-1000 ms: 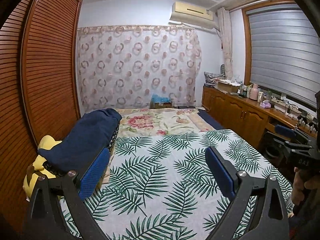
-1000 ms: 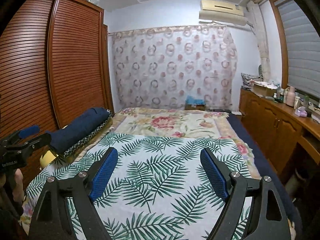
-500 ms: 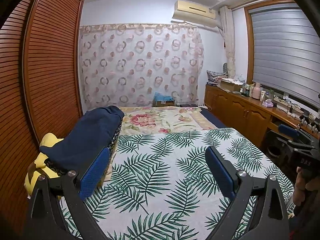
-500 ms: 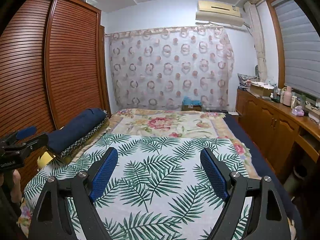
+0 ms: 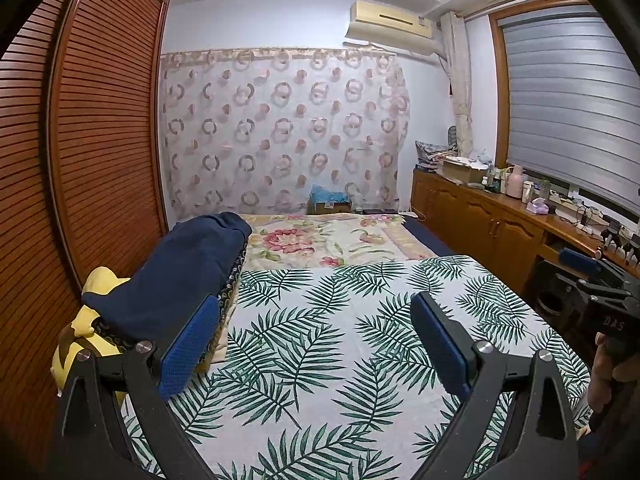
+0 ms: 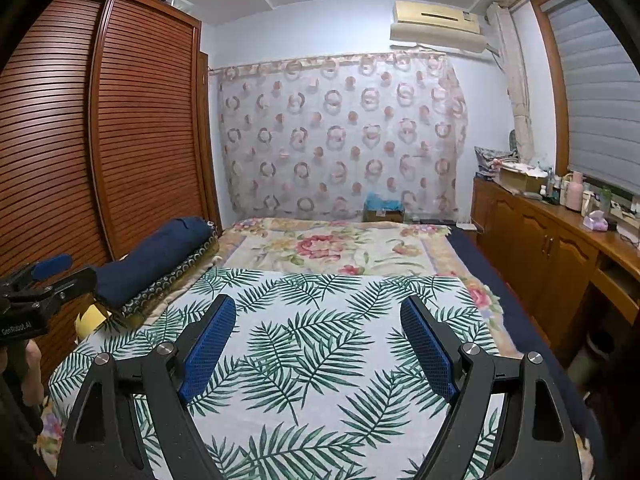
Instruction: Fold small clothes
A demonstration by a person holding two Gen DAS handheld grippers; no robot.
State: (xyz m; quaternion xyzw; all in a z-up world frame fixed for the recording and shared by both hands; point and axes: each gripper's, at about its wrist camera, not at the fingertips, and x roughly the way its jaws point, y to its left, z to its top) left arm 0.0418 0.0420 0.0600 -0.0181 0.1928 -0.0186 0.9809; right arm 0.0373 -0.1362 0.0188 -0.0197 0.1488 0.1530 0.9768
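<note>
Both claws hold nearly the same place over the bed as a second ago; the views have only tipped slightly, and no cloth has shifted.

Left claw [image 5: 314, 336] and right claw [image 6: 318, 338] gape wide and empty above the palm-leaf sheet [image 5: 360, 352]. The clothes, a navy garment [image 5: 176, 276] lying on patterned fabric with a yellow piece [image 5: 80, 344] beneath, sit at the sheet's left edge beside the wardrobe [image 5: 80, 160], long axis running toward the curtain. The pile lies left of both claws; the left claw is judged nearer.
</note>
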